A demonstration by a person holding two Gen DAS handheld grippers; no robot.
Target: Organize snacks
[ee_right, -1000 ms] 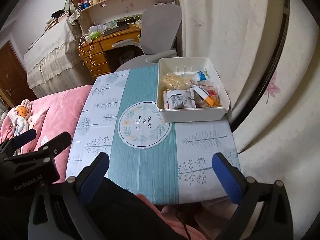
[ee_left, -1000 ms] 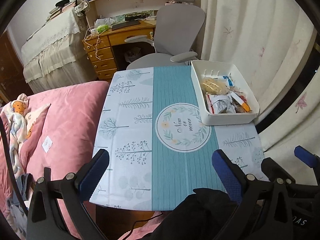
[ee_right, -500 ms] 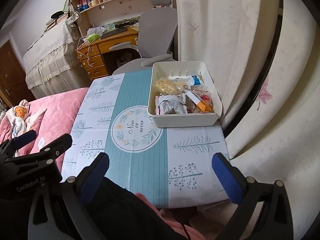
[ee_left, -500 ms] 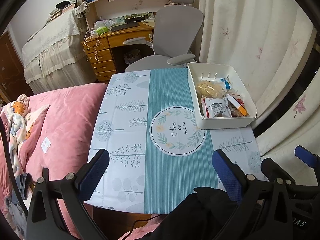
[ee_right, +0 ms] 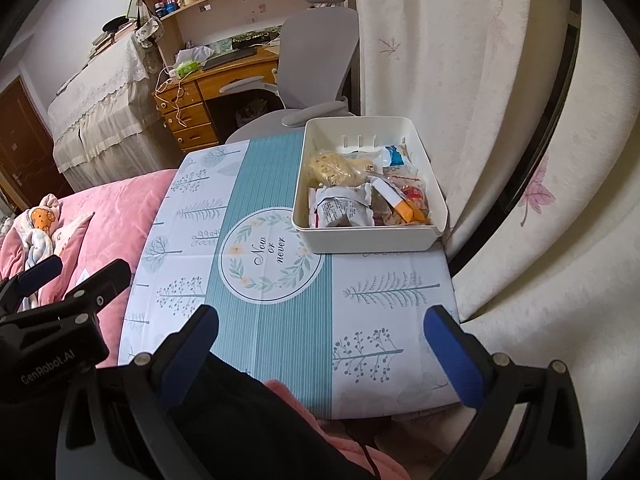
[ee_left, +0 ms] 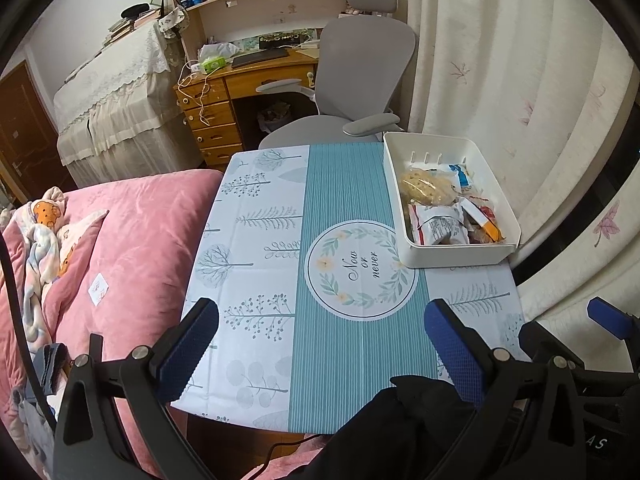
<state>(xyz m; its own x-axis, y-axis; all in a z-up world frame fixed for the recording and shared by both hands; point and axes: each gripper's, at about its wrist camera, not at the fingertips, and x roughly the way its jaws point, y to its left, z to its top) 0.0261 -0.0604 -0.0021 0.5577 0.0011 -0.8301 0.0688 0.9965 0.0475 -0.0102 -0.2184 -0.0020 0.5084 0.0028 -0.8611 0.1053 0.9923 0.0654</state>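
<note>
The left gripper (ee_left: 320, 354) is hovering over the near edge of the table (ee_left: 264, 248), its fingers spread wide apart and gripping nothing; the right gripper (ee_right: 320, 354) is hanging alongside, equally spread and empty; the snacks (ee_right: 360, 194) are lying piled in the white tray (ee_right: 364, 238) sitting at the table's far right corner.

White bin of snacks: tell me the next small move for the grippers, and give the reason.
Probably none beyond holding both back and ending. The snack packets all lie inside the white bin, the tablecloth carries no loose snack, and the left gripper and right gripper are open, empty and short of the bin.
</note>
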